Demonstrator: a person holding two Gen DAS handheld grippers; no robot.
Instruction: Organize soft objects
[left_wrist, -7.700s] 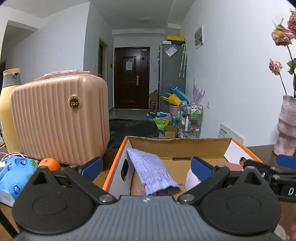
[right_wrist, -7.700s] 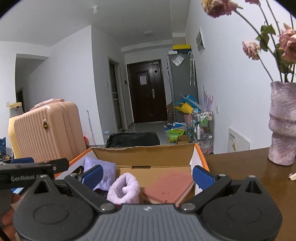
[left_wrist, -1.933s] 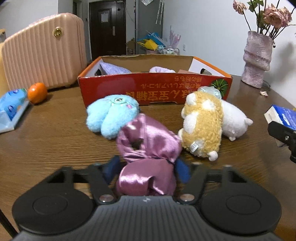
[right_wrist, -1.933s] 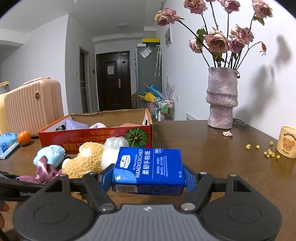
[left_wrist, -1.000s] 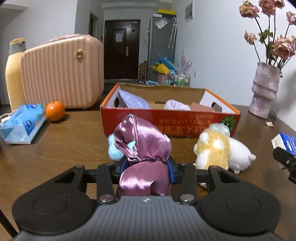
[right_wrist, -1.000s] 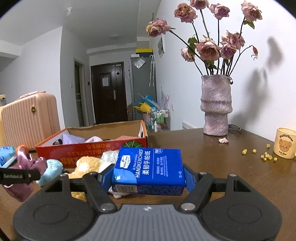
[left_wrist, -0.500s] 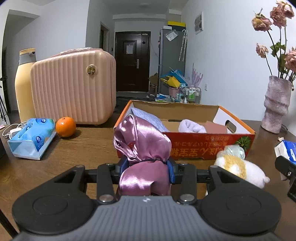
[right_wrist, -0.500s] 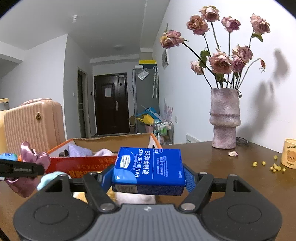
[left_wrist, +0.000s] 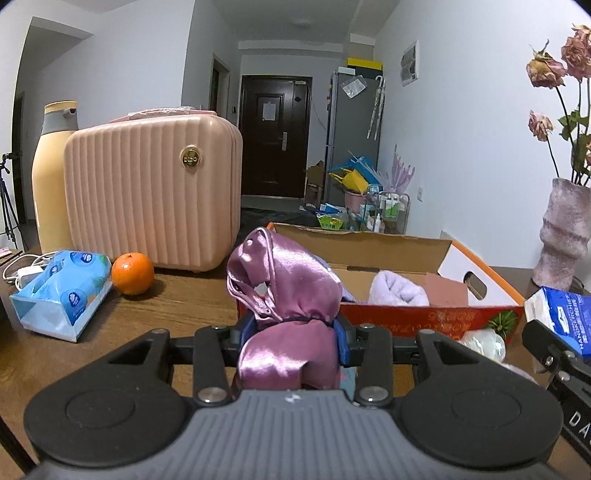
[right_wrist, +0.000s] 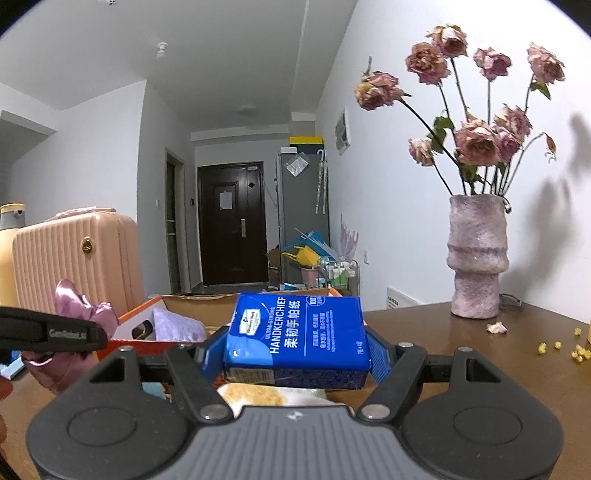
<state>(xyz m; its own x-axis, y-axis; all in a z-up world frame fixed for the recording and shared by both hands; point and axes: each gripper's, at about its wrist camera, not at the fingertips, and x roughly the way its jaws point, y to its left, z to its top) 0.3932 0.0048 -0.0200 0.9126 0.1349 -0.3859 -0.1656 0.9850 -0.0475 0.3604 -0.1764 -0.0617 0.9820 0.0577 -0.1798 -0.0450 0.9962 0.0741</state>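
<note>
Two grippers loaded: left gripper (left_wrist: 293, 341) pinches satin pouch (left_wrist: 286, 314); right gripper (right_wrist: 295, 352) clamps blue pack (right_wrist: 299, 336) reading "HANDKERCHIEF".

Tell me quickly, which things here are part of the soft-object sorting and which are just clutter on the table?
Job items:
- purple satin pouch, held in left gripper
- blue handkerchief pack, held in right gripper
- cardboard box
- lilac towel roll in it

Lying about:
- pink suitcase
- orange
- tissue box
- vase
- bottle
</note>
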